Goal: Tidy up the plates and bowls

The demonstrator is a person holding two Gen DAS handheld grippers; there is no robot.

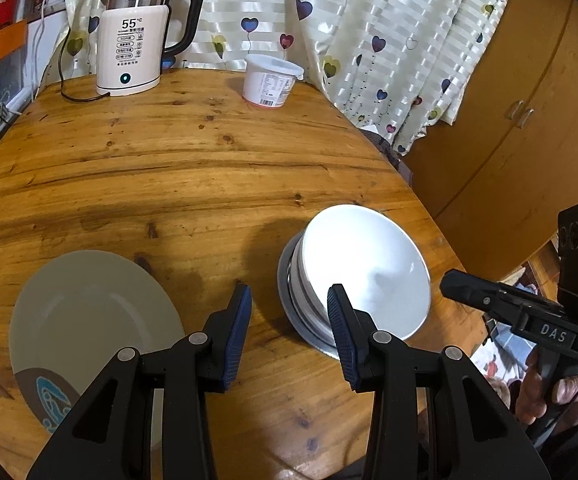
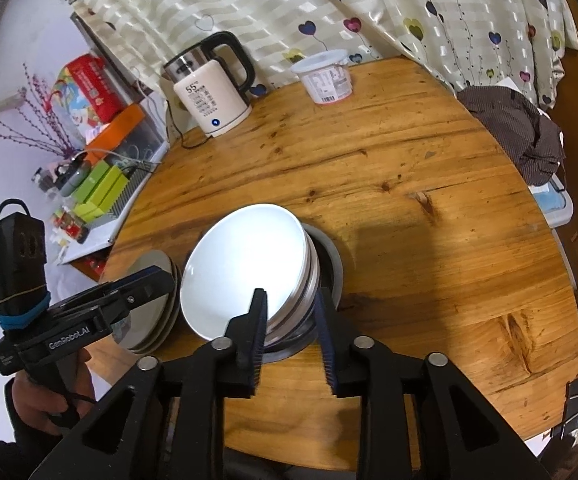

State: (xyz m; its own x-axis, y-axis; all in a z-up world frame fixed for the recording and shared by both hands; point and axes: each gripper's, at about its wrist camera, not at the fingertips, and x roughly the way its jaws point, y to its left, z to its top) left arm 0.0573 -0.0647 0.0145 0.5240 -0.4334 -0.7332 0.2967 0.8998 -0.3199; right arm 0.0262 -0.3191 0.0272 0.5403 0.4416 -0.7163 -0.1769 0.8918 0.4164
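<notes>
Left wrist view: left gripper (image 1: pixel 289 304) spread, empty, above the table (image 1: pixel 209 168). White bowl (image 1: pixel 365 276), tilted, lies right of it; grey plate (image 1: pixel 89 320) left.

Right wrist view: right gripper (image 2: pixel 291 312) jaws straddle the white bowl (image 2: pixel 245 264) stack's rim; contact cannot be confirmed.

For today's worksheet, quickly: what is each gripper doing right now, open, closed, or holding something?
Left gripper: open, holding nothing, above the table.
Right gripper: open, its jaws either side of the white bowl's rim, not clamped.
</notes>
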